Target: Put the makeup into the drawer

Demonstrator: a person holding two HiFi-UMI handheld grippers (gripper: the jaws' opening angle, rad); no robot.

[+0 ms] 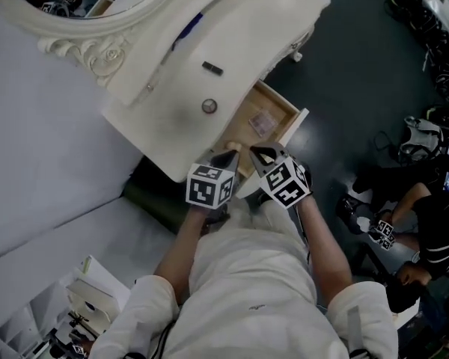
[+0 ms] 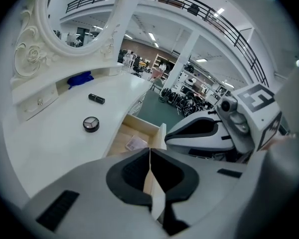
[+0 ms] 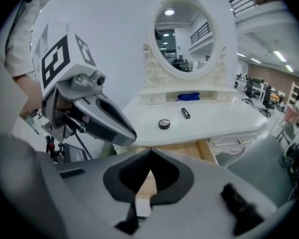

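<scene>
A round black compact (image 1: 209,106) (image 2: 91,124) (image 3: 164,124) and a black lipstick tube (image 1: 212,69) (image 2: 96,98) (image 3: 185,113) lie on the white vanity top. The wooden drawer (image 1: 293,126) (image 2: 162,133) under its front edge stands pulled out, with a pale flat packet (image 1: 262,122) (image 2: 136,143) lying inside. My left gripper (image 1: 228,158) (image 2: 149,151) hovers over the near end of the drawer, shut and empty. Close beside it, my right gripper (image 1: 260,154) (image 3: 150,153) is also shut with nothing in it.
An oval mirror (image 3: 182,31) in a carved white frame rises at the back of the vanity, with a blue thing (image 1: 188,28) (image 2: 79,78) (image 3: 189,97) at its foot. A seated person (image 1: 426,223) is on the dark floor to the right. White equipment (image 1: 82,298) stands at lower left.
</scene>
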